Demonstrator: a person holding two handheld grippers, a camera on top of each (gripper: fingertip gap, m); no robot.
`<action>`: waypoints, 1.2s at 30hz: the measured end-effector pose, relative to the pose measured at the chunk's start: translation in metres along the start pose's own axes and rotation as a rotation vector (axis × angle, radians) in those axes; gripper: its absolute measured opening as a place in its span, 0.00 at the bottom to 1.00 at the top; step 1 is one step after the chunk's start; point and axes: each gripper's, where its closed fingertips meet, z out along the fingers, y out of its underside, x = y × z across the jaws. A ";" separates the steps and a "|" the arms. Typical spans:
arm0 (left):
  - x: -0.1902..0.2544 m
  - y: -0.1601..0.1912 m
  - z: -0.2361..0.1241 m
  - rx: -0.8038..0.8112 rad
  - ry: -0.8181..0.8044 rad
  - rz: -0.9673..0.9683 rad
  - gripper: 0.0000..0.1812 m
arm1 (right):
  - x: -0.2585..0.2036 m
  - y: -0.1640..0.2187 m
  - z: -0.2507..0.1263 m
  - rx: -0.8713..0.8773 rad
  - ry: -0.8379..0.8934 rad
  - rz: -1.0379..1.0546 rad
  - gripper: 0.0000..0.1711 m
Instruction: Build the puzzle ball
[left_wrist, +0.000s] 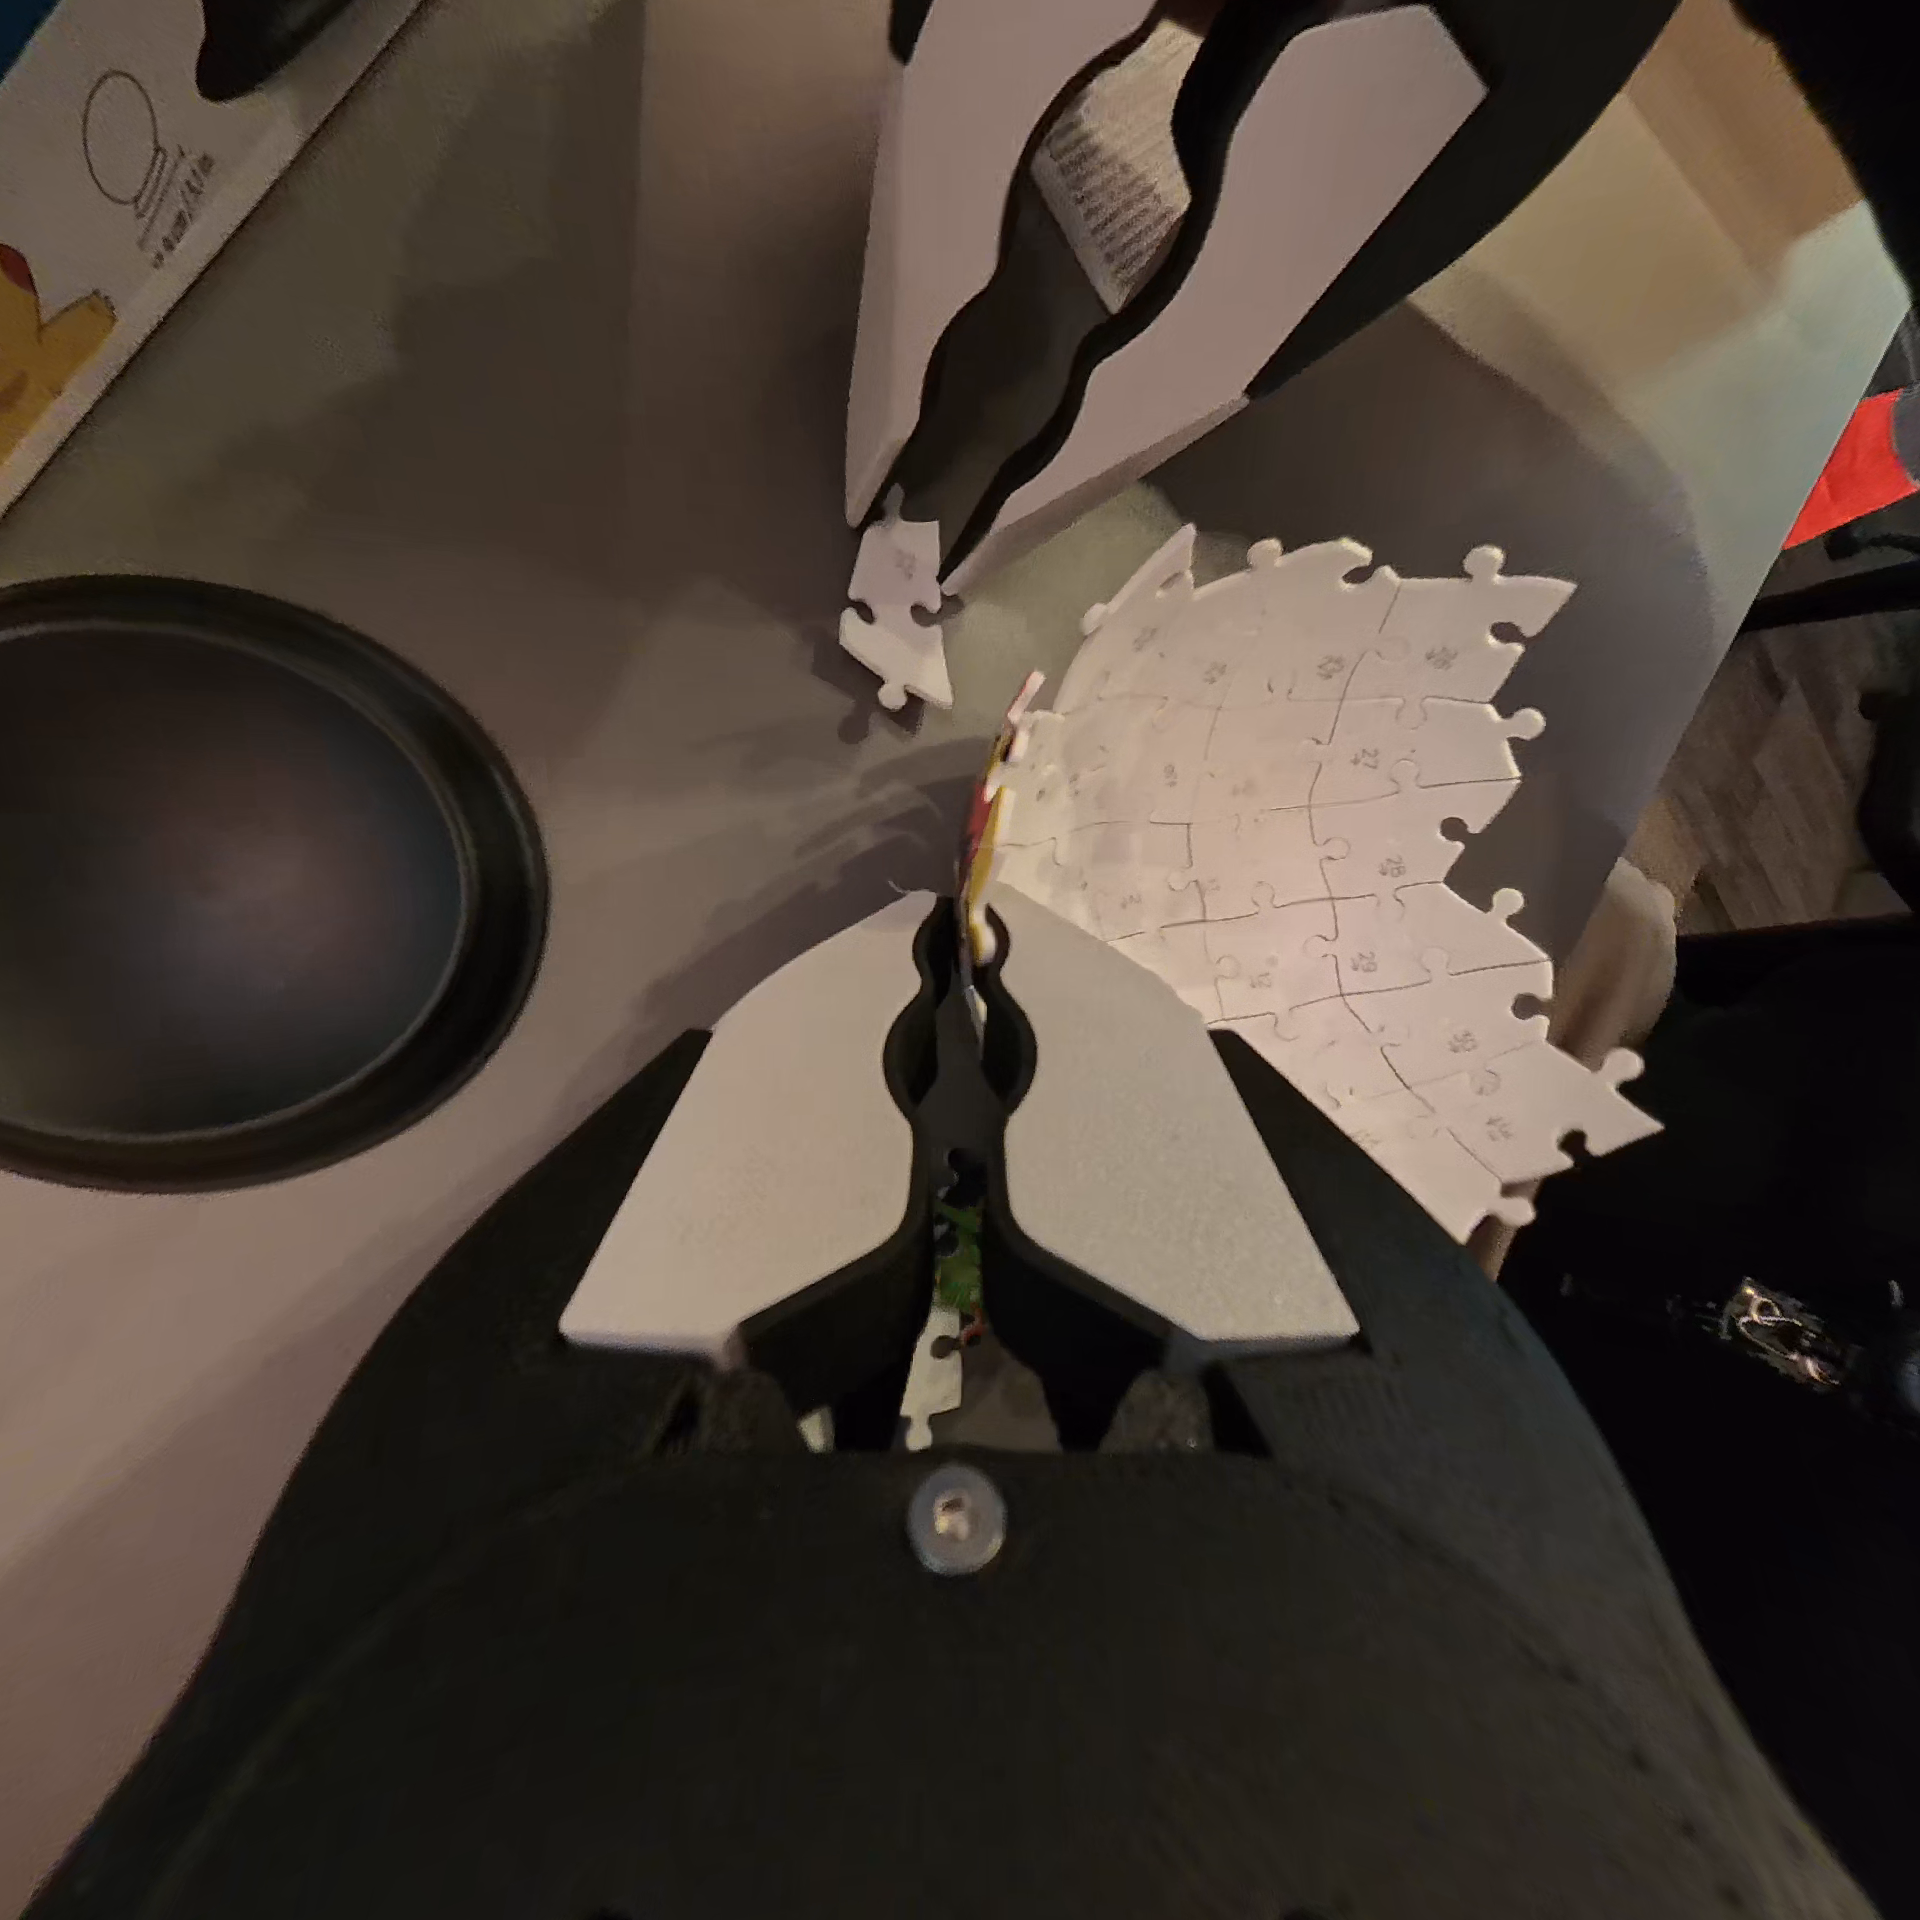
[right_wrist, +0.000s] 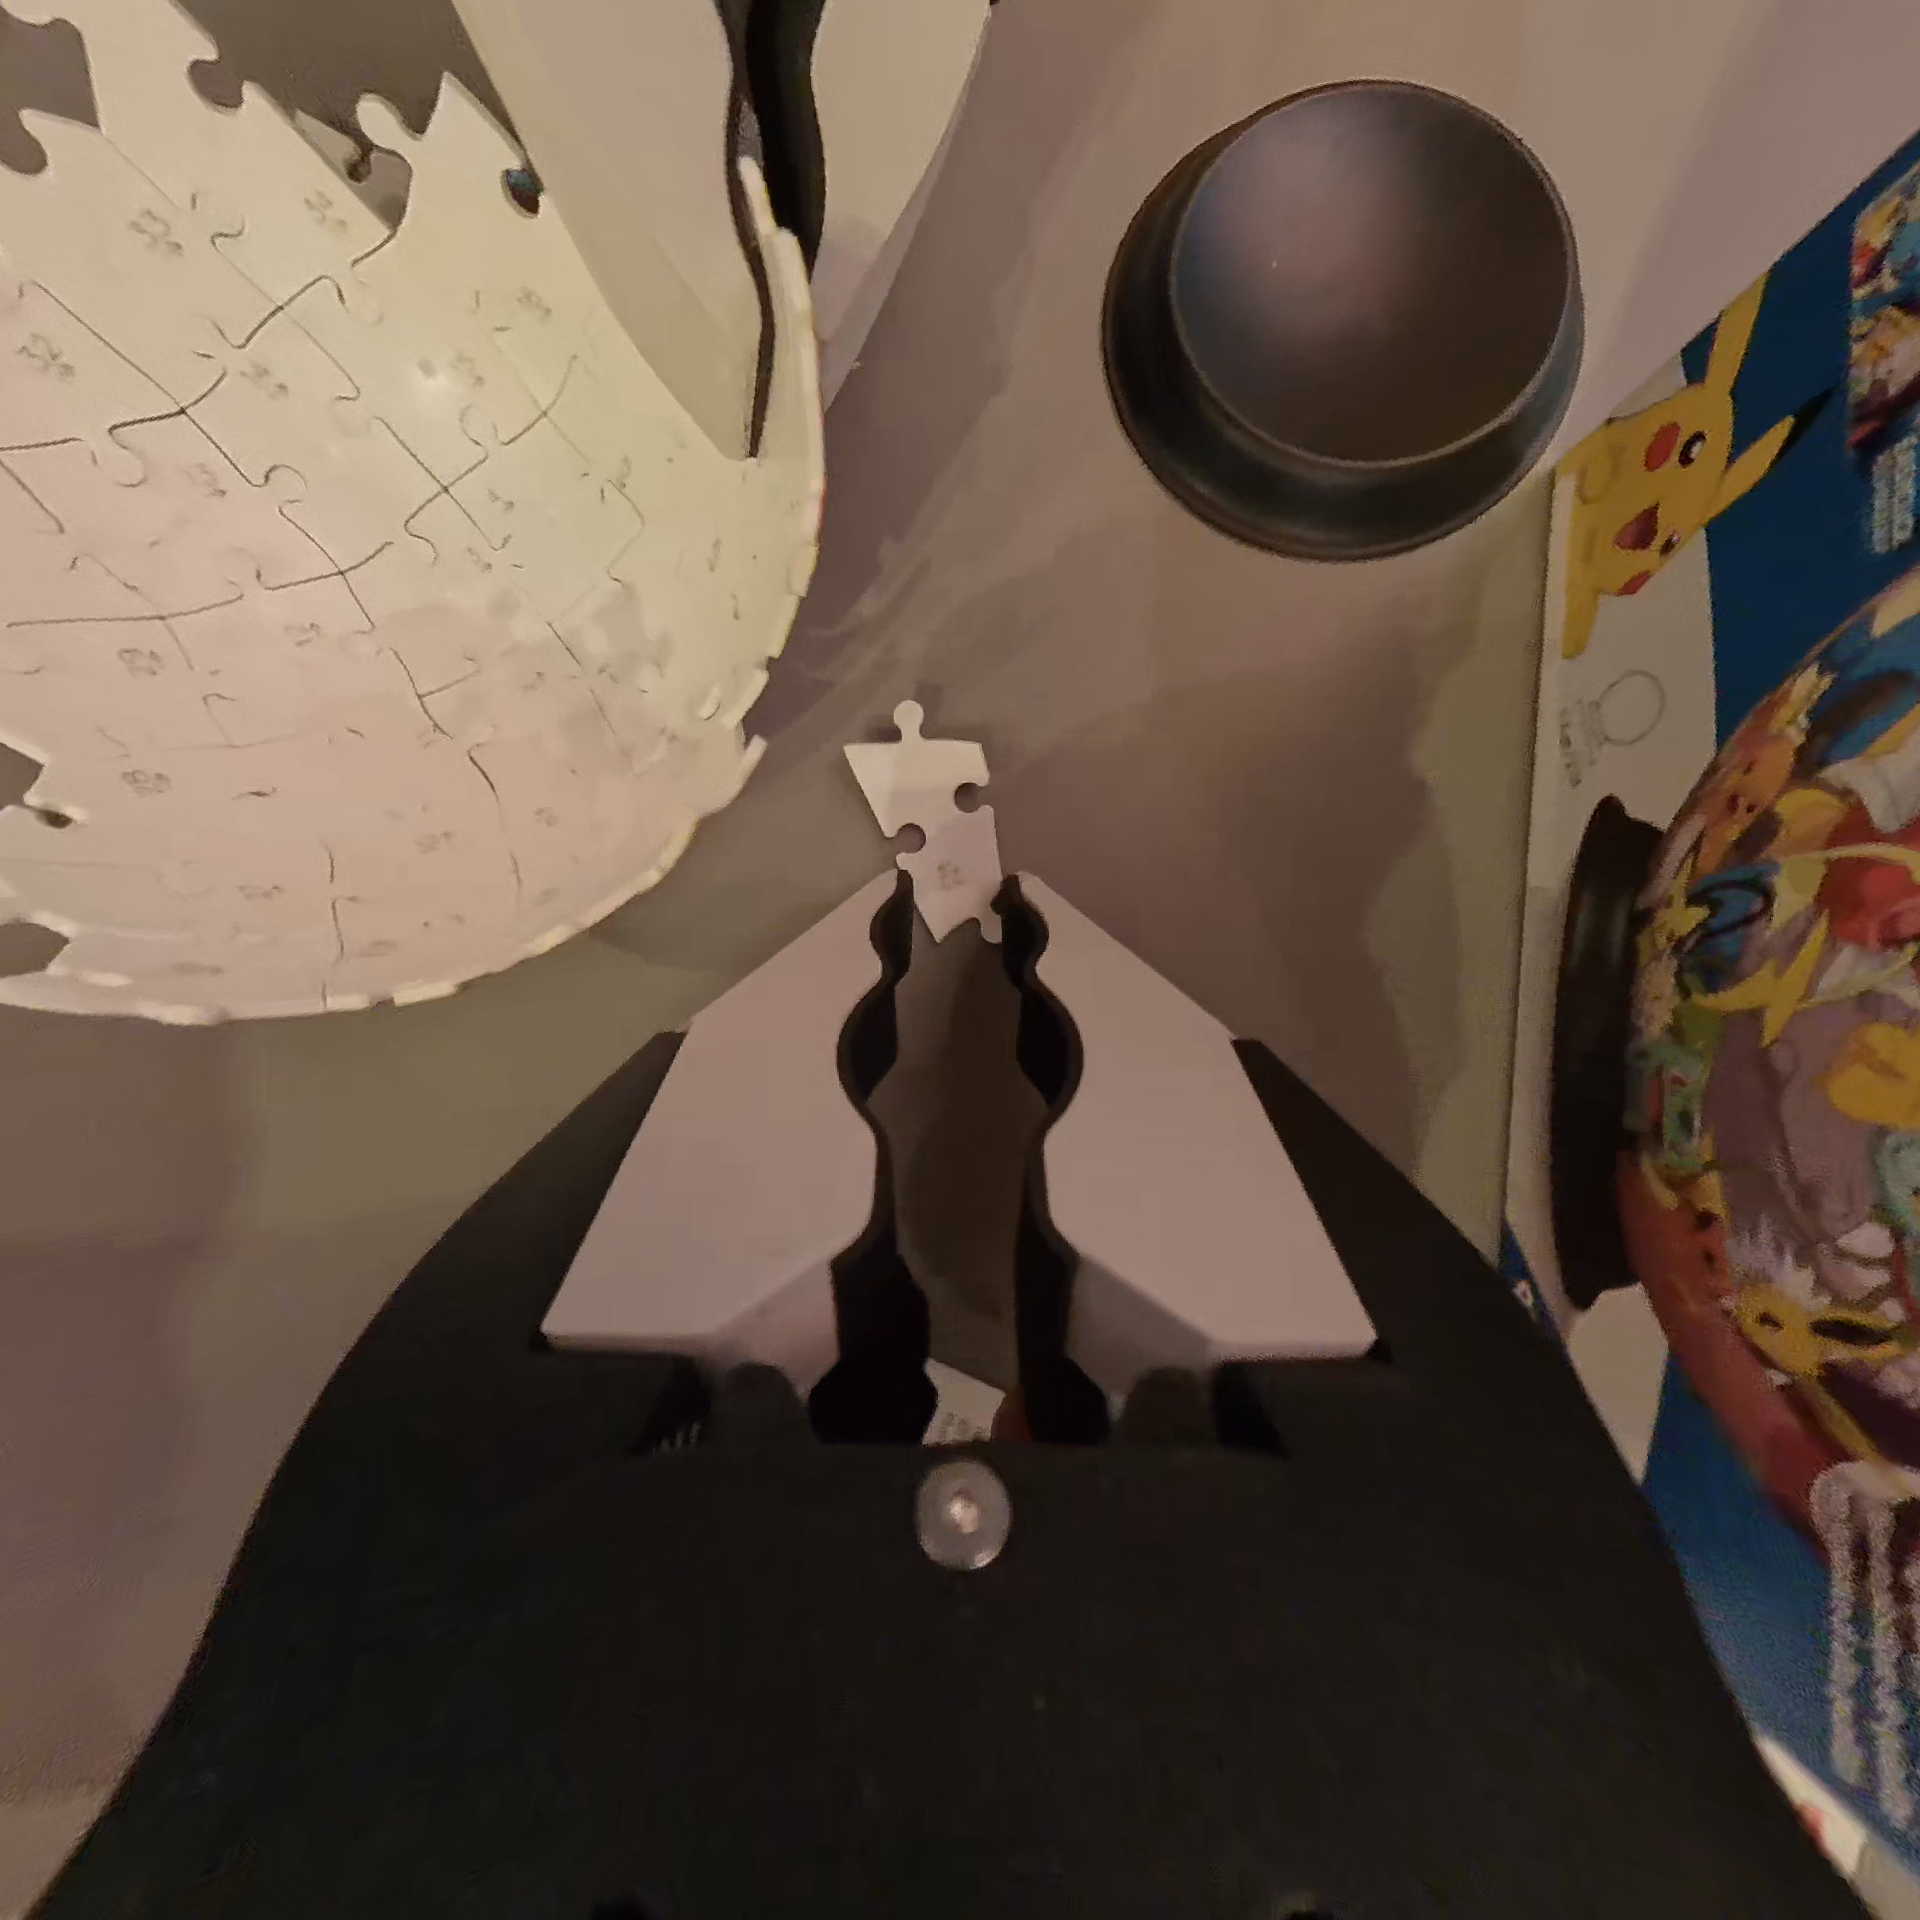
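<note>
Left gripper (left_wrist: 971, 935) clamped tight, right gripper (right_wrist: 956, 899) nearly closed, fingertips pinching, both angled downward.

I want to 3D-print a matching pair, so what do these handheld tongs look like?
Both the left tongs and the right tongs have matte black printed bodies, white angular finger plates, wavy black inner gripping edges, and one silver screw centred on the body. No cables show.
</note>
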 end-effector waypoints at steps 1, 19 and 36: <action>-0.001 0.000 0.001 -0.013 0.002 0.000 0.02 | 0.000 0.001 -0.001 0.011 0.007 0.014 0.09; -0.009 -0.008 0.010 -0.221 -0.022 0.049 0.03 | -0.004 0.011 -0.015 -0.059 0.061 -0.084 0.16; -0.012 -0.006 0.011 -0.264 -0.015 0.066 0.04 | -0.010 0.006 -0.005 0.045 -0.032 -0.006 0.07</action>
